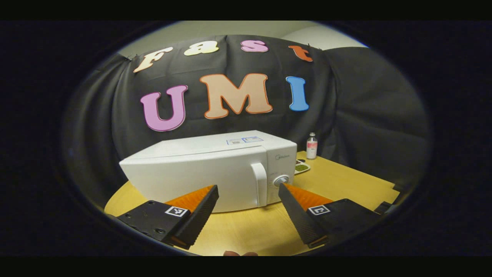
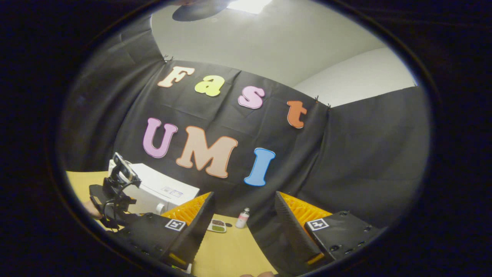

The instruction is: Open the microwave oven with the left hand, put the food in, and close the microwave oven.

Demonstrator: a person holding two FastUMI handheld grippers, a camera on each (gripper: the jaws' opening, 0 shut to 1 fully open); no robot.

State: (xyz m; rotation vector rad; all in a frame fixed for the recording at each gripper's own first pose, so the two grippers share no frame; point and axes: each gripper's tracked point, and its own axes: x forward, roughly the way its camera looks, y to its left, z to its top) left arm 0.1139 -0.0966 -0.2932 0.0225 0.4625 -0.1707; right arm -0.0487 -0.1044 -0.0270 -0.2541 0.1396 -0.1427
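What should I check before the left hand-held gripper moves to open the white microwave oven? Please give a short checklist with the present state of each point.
1. Door of the white box-shaped microwave oven shut: ok.
2. White vertical door handle in plain sight, unblocked: ok.
3. Left hand-held gripper open, holding nothing: ok.
4. Left gripper touching the handle: not ok, it is short of it.
5. Small tray of food on the yellow wooden table: ok.
6. Right hand-held gripper open, holding nothing: ok.

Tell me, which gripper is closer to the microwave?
Left. The left gripper hangs open just before the microwave, facing its door handle. The right gripper sits farther off to the side.
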